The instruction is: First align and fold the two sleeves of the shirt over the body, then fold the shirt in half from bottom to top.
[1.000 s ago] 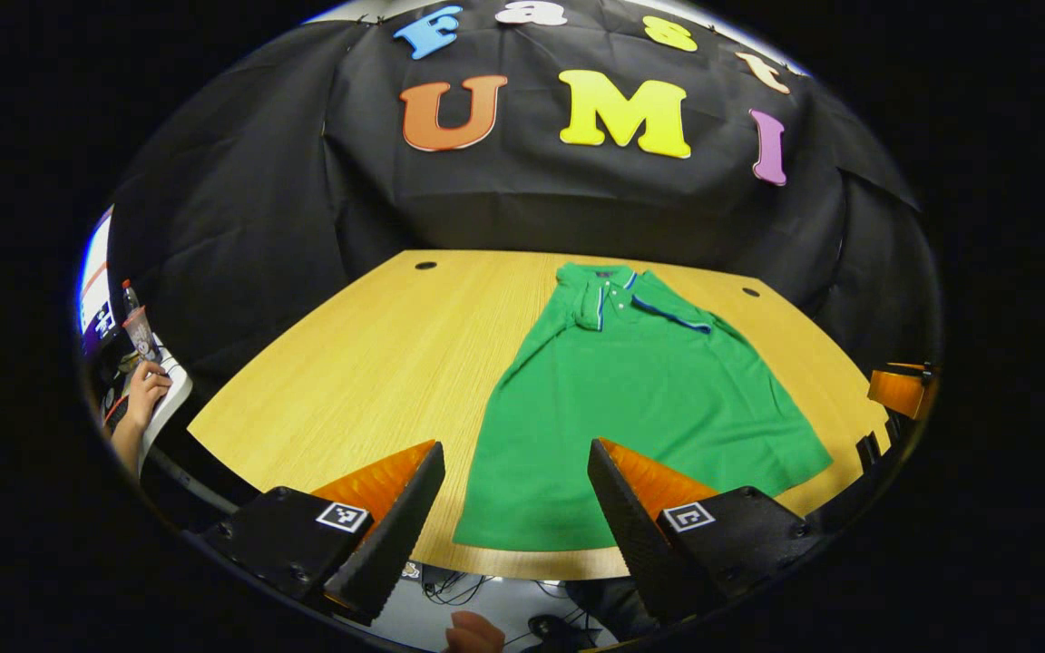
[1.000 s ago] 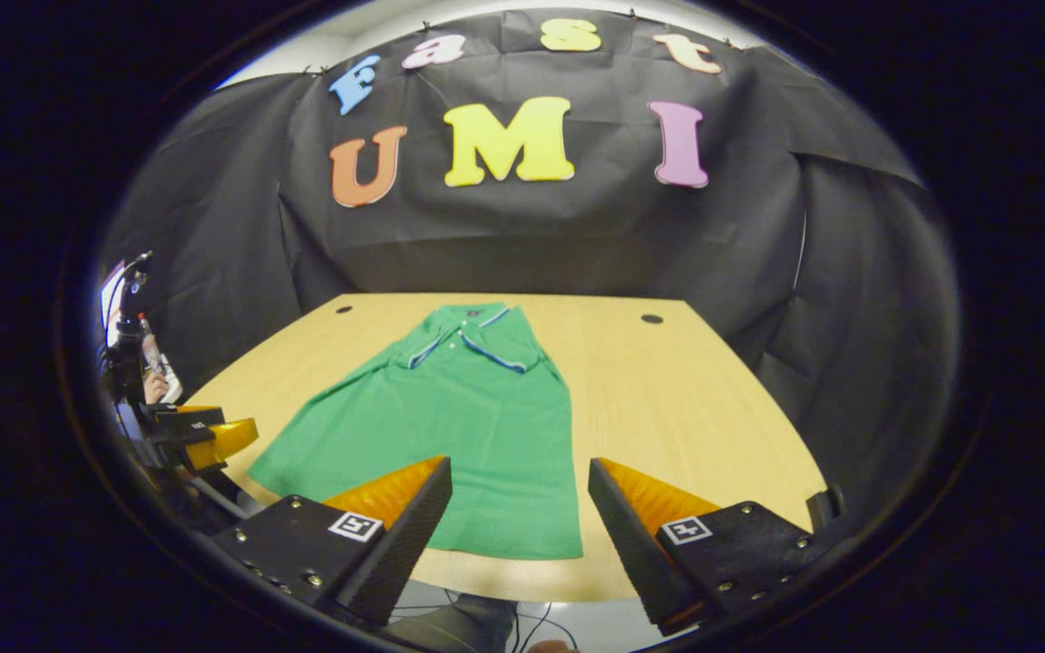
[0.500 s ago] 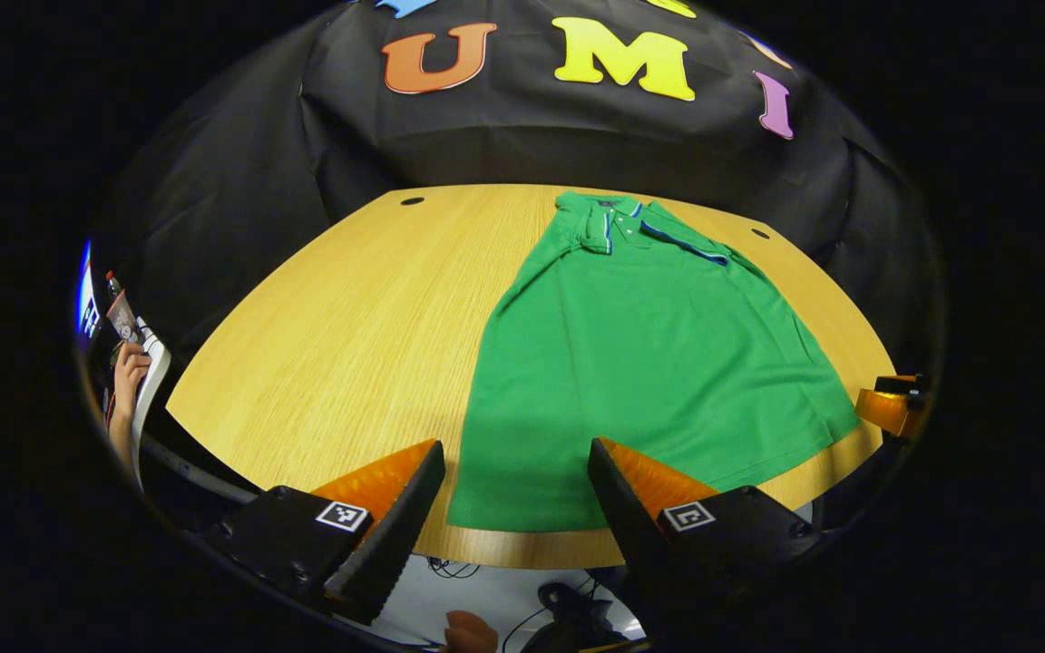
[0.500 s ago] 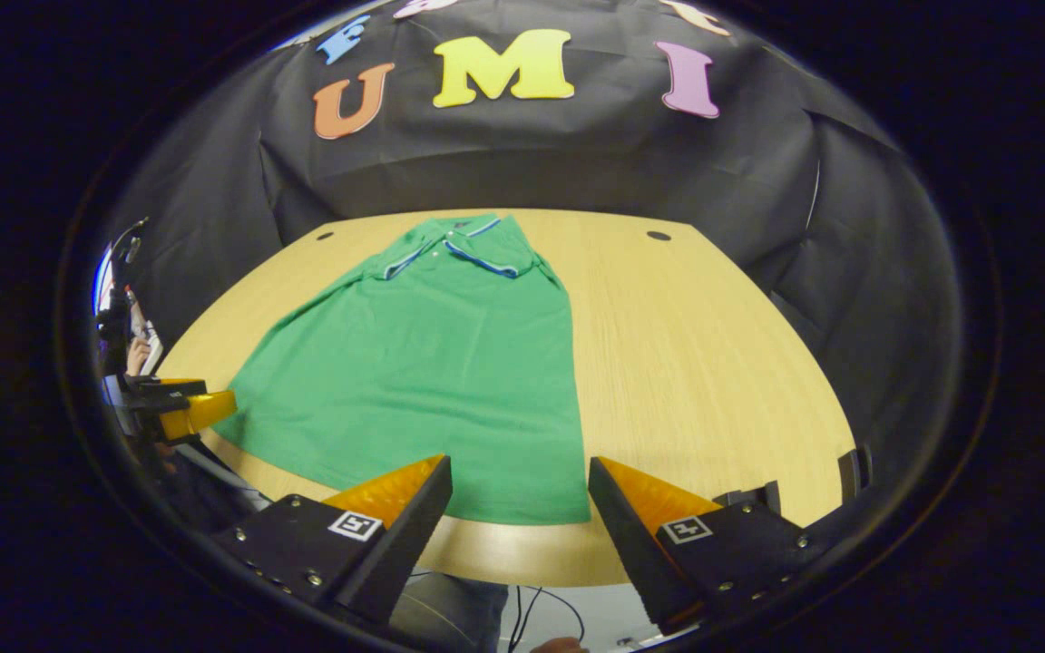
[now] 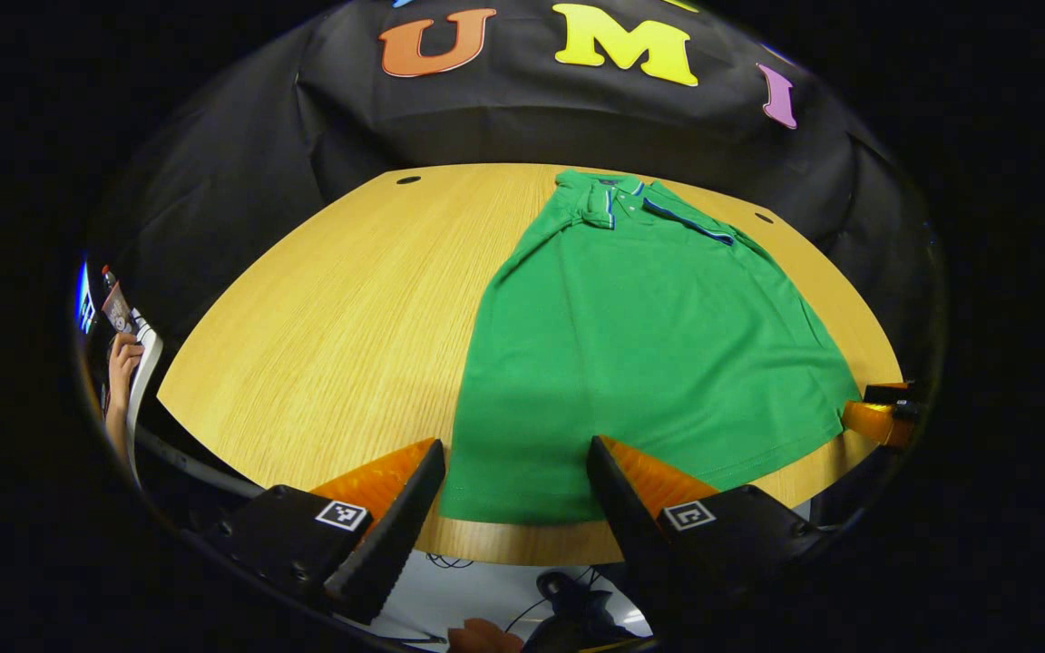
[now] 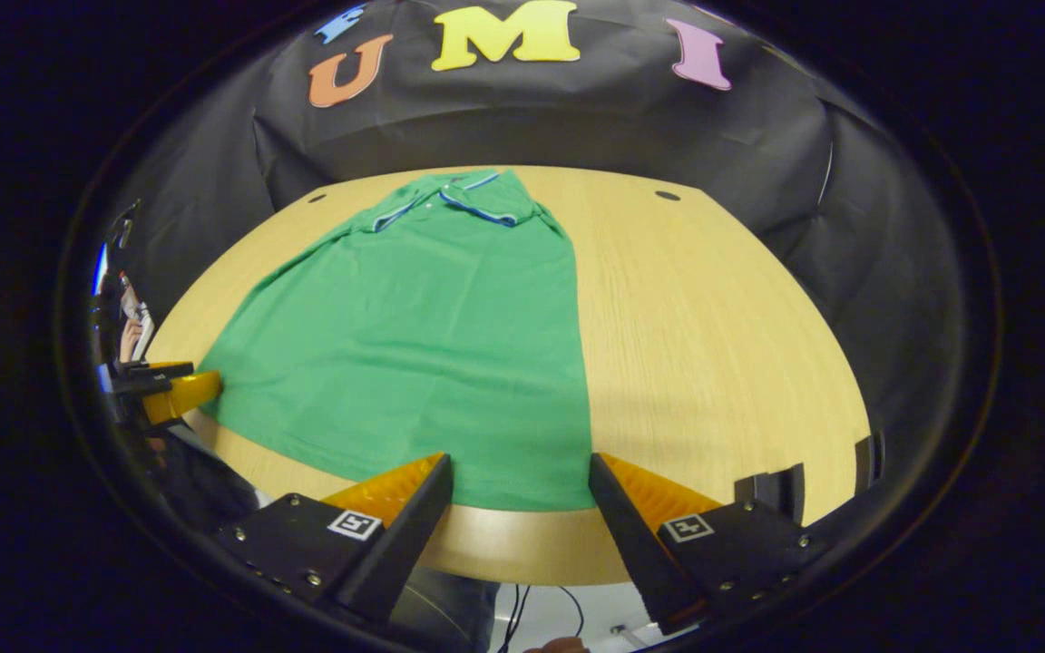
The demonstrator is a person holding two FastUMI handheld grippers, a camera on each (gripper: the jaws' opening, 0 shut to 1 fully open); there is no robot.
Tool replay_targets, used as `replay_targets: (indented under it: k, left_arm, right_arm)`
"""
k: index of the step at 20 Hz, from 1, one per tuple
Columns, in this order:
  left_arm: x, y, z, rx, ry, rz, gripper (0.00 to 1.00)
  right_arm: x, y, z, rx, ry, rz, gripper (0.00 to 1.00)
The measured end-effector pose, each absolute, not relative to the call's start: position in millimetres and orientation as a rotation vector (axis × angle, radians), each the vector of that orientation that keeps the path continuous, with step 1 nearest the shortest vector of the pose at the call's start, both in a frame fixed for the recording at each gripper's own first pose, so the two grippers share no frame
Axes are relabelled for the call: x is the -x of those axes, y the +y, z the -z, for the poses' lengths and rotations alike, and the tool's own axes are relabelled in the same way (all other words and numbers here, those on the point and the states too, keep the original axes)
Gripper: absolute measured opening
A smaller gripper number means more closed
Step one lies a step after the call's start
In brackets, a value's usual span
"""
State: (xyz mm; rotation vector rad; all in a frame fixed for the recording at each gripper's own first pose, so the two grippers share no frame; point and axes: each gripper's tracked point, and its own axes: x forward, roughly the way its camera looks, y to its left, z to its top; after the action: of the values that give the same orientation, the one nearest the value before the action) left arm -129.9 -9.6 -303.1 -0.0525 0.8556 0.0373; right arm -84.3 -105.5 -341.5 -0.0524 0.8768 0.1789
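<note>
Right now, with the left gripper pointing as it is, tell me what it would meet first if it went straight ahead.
Likely the bottom hem of the green polo shirt, near its left corner. The left gripper is open, with that hem lying between its fingers at the wooden table front edge. Height above the cloth is unclear.

Bare table [image 6: 713, 317] right of shirt [image 6: 432, 336]

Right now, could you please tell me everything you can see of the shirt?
The shirt is a green polo of knit-looking fabric, its collar trimmed in blue and white. It lies flat and face up on the table, collar at the far side, hem along the near edge. Both sleeves look folded in over the body, giving straight side edges. Both grippers, left and right, are open near the hem corners, not gripping it.
</note>
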Motion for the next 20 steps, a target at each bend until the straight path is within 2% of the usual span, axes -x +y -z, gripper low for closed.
replay_targets:
  k: [4,5,6,8,9,10,20]
  left_arm:
    - [131.0,-10.5,303.6,0.056,0.837,-0.053,1.0]
    - [128.6,-15.0,303.5,0.056,0.843,-0.032,1.0]
    - [128.4,-17.4,302.5,0.054,0.839,-0.014,0.71]
    - [125.6,-16.6,300.4,0.063,0.833,-0.031,0.12]
    - [124.1,-17.2,300.8,0.069,0.834,-0.035,0.06]
    - [123.8,-17.5,301.2,0.079,0.84,-0.037,0.04]
    - [106.8,-21.1,275.5,0.159,0.827,-0.006,0.03]
  right_arm:
    - [85.1,-98.2,345.9,0.041,0.912,-0.18,1.0]
    - [84.2,-92.8,342.2,0.027,0.911,-0.196,0.89]
    - [85.3,-82.8,340.0,-0.02,0.905,-0.222,0.62]
    - [85.5,-78.3,340.3,-0.075,0.916,-0.199,0.1]
    - [83.2,-78.9,339.8,-0.076,0.91,-0.206,0.03]
    - [82.3,-77.9,342.0,-0.069,0.918,-0.214,0.03]
    - [68.0,-71.6,325.8,-0.058,0.918,-0.216,0.03]
